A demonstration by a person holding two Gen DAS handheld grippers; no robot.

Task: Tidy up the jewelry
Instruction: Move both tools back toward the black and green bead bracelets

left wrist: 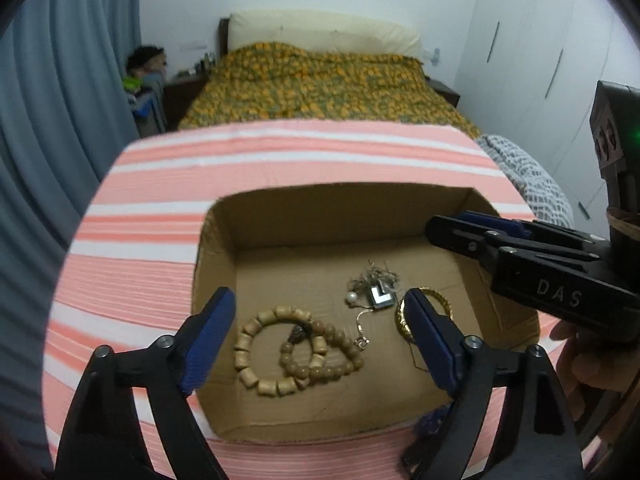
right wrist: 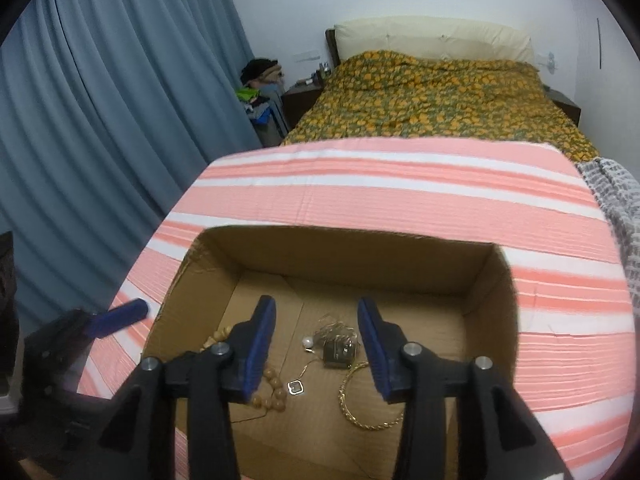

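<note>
Left wrist view: an open cardboard box (left wrist: 256, 216) is seen on a table draped with a pink-and-white striped cloth (left wrist: 160, 208). The left tool (left wrist: 320, 312) is held over the near part of the box, its blue pads spread wide apart with nothing clamped between them. On the box floor between the pads, two wooden bead bracelets (left wrist: 280, 352) are found overlapping, a thin chain with a small pendant (left wrist: 362, 340) just beside them. Farther in, a pearl (left wrist: 351, 298) and a square silver piece (left wrist: 378, 296) are seen against a tangle of fine metal bits. A gold bangle (left wrist: 402, 320) is partly hidden behind the right-hand pad. The right tool (left wrist: 444, 232) is seen entering from the right over the box wall; its opening cannot be judged here. A hand (left wrist: 588, 360) is noted at the right edge. Right wrist view: the right tool (right wrist: 316, 320) is held over the same box (right wrist: 480, 280), pads partly apart, nothing gripped. The pearl (right wrist: 307, 342), the dark square piece (right wrist: 339, 354), the pendant (right wrist: 295, 388) and the gold bangle (right wrist: 360, 404) are seen on the box floor below and between the pads; beads (right wrist: 272, 396) are partly covered by the left-hand pad. One blue pad of the left tool (right wrist: 120, 316) is noted at the left, over the cloth (right wrist: 400, 184). A bed (right wrist: 420, 96) is seen behind.
</note>
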